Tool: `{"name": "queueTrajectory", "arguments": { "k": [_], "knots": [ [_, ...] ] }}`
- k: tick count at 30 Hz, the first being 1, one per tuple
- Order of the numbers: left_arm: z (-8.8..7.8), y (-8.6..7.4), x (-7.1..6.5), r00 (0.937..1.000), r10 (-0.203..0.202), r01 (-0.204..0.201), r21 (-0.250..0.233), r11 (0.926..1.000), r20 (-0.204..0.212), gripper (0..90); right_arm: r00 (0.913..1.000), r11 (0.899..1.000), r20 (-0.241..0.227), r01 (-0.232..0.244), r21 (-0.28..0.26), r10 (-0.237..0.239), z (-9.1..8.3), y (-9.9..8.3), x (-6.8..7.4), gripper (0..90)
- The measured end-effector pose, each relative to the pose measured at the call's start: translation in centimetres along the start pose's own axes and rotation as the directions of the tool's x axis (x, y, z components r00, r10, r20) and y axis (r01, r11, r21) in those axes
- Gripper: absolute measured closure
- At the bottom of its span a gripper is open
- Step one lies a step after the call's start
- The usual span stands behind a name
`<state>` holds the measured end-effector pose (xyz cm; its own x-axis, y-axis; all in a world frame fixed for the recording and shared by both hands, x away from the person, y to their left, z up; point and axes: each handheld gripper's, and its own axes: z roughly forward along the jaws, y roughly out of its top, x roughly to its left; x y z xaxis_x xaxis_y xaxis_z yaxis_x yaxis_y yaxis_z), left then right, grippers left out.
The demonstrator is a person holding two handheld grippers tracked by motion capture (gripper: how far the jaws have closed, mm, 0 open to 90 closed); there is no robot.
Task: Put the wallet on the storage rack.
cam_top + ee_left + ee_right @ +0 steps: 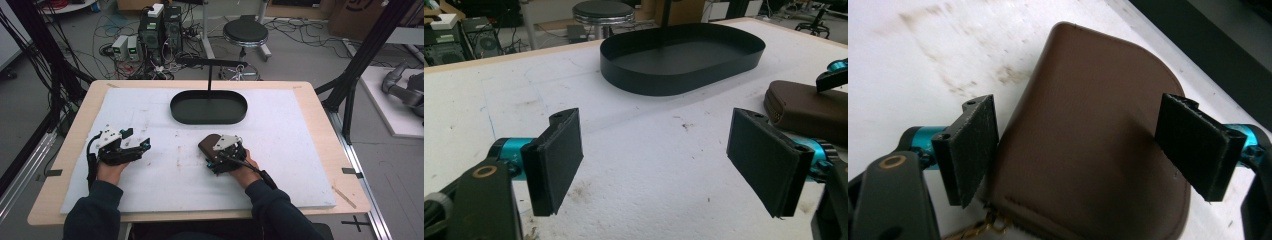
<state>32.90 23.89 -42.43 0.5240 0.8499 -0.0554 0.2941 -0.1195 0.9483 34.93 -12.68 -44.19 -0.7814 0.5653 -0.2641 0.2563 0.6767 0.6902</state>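
a shallow black oval metal tray (pixel 180 111) sits on the far middle of a white foam mat (pixel 300 150), which covers most of a pale wooden table (pixel 327 135). a thin black post with a flat crossbar (pixel 209 62) rises just behind the tray. on the grey floor beyond the table stand a round black stool (pixel 245 32), black computer towers (pixel 162 25) and a tangle of loose cables (pixel 112 30).

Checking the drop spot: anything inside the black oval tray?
The black oval tray shows a bare dark floor, nothing lying on it. The near wall hides a strip of floor behind it, and a thin black stand rises at its far side.
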Motion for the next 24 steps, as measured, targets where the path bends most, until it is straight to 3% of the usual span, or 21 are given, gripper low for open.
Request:
{"name": "queueTrajectory", "arguments": {
  "k": [2,5,8,11,15,16,18,19,21,24],
  "knots": [
    [0.0,0.0,0.0,1.0000,-0.001,0.001,0.000,1.0000,0.002,22.2,0.9999,1.000,0.008,0.011,0.000,-0.011,0.1,0.0,0.1,17.6],
    [0.0,0.0,-0.1,1.0000,-0.005,0.005,0.002,1.0000,0.003,22.4,0.9964,0.997,0.049,0.068,0.021,-0.069,0.2,-0.1,0.7,18.7],
    [0.0,-0.1,-0.1,1.0000,-0.006,0.006,0.001,1.0000,0.006,22.6,0.9971,0.998,0.048,0.057,0.028,-0.058,0.1,0.0,0.6,21.3],
    [0.0,-0.1,-0.1,0.9999,-0.009,0.009,0.004,1.0000,0.005,22.6,0.9993,0.999,0.024,0.029,0.034,-0.029,-0.2,0.1,0.2,25.3],
    [0.0,-0.1,0.0,0.9999,-0.012,0.012,0.004,0.9999,0.004,22.8,0.9977,0.998,-0.035,-0.057,0.019,0.058,-1.0,0.1,-0.9,36.6],
    [0.0,-0.1,0.0,0.9999,-0.013,0.013,0.003,0.9999,0.003,22.8,0.9977,0.998,-0.035,-0.057,0.019,0.058,-1.0,0.1,-0.9,36.6],
    [0.0,-0.1,0.0,0.9999,-0.015,0.015,0.004,0.9999,0.003,22.9,0.9900,0.994,-0.086,-0.111,0.002,0.111,-1.9,0.1,-1.6,49.9],
    [0.0,-0.1,0.0,0.9999,-0.017,0.017,0.004,0.9999,0.004,22.9,0.9900,0.994,-0.086,-0.111,0.002,0.111,-1.9,0.1,-1.6,49.9],
    [0.0,-0.1,0.0,0.9998,-0.018,0.018,0.003,0.9998,0.007,23.0,0.9860,0.991,-0.107,-0.130,-0.011,0.128,-2.8,0.1,-2.4,60.3],
    [0.1,-0.1,0.0,0.9998,-0.020,0.020,0.003,0.9998,0.009,23.0,0.9839,0.990,-0.116,-0.138,-0.017,0.135,-3.3,0.0,-2.8,63.8]
  ]
}}
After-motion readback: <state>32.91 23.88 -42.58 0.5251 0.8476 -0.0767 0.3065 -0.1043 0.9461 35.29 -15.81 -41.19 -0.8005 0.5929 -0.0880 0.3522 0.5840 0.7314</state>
